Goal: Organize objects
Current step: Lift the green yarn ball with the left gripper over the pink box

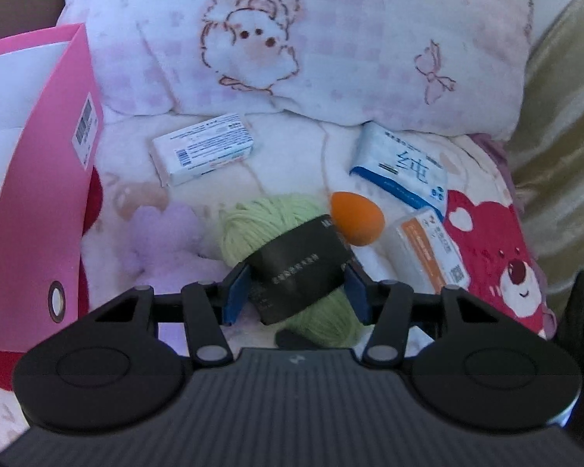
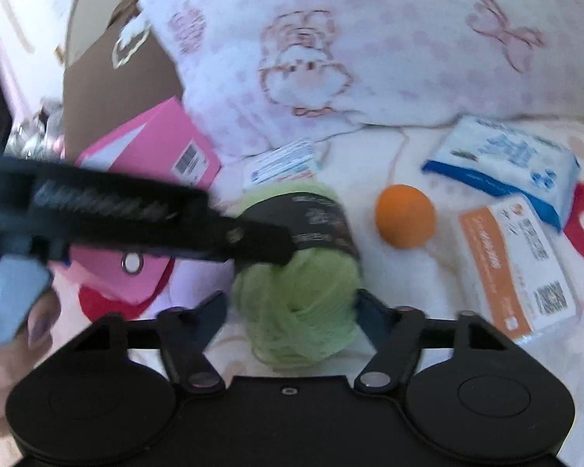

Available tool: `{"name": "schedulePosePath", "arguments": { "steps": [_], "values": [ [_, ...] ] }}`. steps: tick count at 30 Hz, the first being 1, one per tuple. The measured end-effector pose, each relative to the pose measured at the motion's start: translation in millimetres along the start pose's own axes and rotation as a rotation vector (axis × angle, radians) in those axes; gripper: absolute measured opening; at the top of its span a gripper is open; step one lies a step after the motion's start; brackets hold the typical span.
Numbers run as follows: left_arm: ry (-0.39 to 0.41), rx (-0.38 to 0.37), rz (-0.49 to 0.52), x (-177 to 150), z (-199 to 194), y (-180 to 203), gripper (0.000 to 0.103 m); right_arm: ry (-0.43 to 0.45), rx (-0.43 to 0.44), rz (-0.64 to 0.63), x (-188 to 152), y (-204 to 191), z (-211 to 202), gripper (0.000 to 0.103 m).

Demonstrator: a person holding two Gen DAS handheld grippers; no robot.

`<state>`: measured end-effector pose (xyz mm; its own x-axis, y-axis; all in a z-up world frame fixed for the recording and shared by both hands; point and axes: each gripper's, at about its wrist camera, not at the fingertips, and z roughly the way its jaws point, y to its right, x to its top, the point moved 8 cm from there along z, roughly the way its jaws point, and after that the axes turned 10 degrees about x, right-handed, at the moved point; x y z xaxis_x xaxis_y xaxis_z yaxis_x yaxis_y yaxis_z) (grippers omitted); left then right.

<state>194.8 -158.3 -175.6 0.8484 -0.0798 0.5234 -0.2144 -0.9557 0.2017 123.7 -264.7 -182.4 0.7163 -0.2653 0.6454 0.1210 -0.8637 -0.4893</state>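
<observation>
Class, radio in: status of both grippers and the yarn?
Left gripper shut on yarn at its black band. Right gripper straddles yarn's free end, contact unclear. Sponge touching alongside.

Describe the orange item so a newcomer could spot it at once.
Start at the big pink pillow and come forward over the blanket. The orange sponge lies between the green yarn ball and the orange-labelled pack. It alone is smooth, egg-shaped and unprinted.

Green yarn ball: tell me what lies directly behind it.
Behind the green yarn ball lies a white medicine box flat on the blanket, and beyond it the pillow. In the right wrist view the yarn covers the box's near edge.
</observation>
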Motion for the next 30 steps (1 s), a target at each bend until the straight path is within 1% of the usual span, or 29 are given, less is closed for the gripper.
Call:
{"name": "schedulePosePath", "arguments": {
  "steps": [1,3,5,6,8,9,11,13,14,15,17,18,21,23,24,25,27,28,30],
  "values": [
    [-0.006,-0.016,0.001,0,-1,2,0.052,-0.004,0.01,0.017,0,2,-3,0.065],
    [-0.019,-0.047,0.006,-2,-3,9,0.052,-0.007,0.013,0.005,1,2,-4,0.059],
    [-0.05,-0.11,0.007,-5,-6,18,0.056,-0.016,-0.004,-0.063,1,-6,-6,0.057],
    [-0.053,-0.126,0.003,-5,-9,21,0.058,-0.022,0.004,-0.095,0,-13,-8,0.057],
    [-0.037,-0.102,0.024,-5,-13,23,0.06,-0.036,0.011,-0.121,-3,-22,-12,0.057],
    [-0.041,-0.097,0.03,-5,-13,23,0.06,-0.04,0.005,-0.125,-5,-22,-13,0.059],
    [-0.064,-0.093,0.008,-6,-10,18,0.06,-0.04,-0.008,-0.11,-6,-18,-13,0.06],
    [-0.072,-0.092,-0.007,-4,-10,14,0.06,-0.029,-0.006,-0.068,-4,-12,-14,0.067],
    [-0.068,-0.082,-0.004,-3,-10,12,0.06,-0.024,0.01,-0.044,-2,-9,-16,0.072],
    [-0.057,-0.071,0.006,-1,-10,10,0.06,-0.008,0.024,-0.019,1,-7,-18,0.075],
    [-0.038,-0.036,0.024,3,-10,6,0.061,0.022,0.064,0.031,7,-3,-20,0.075],
    [-0.037,-0.028,0.022,5,-9,4,0.062,0.035,0.071,0.044,9,-3,-21,0.075],
    [-0.06,-0.023,-0.015,5,2,-4,0.062,0.054,0.082,0.028,13,-10,-21,0.075],
    [-0.071,-0.025,-0.007,4,9,-4,0.06,0.05,0.066,0.007,11,-14,-17,0.075],
    [-0.072,-0.029,0.017,3,10,-2,0.058,0.046,0.05,-0.001,10,-14,-15,0.075],
    [-0.059,-0.025,0.059,3,7,2,0.052,0.04,0.034,-0.006,9,-13,-12,0.075],
    [-0.037,-0.006,0.114,3,3,8,0.049,0.034,-0.001,0.003,7,-7,-8,0.075],
    [-0.038,-0.008,0.125,3,3,11,0.047,0.034,-0.02,0.009,7,-4,-5,0.076],
    [-0.058,0.0,0.126,4,8,14,0.047,0.023,-0.036,0.024,4,3,0,0.077]
  ]
}}
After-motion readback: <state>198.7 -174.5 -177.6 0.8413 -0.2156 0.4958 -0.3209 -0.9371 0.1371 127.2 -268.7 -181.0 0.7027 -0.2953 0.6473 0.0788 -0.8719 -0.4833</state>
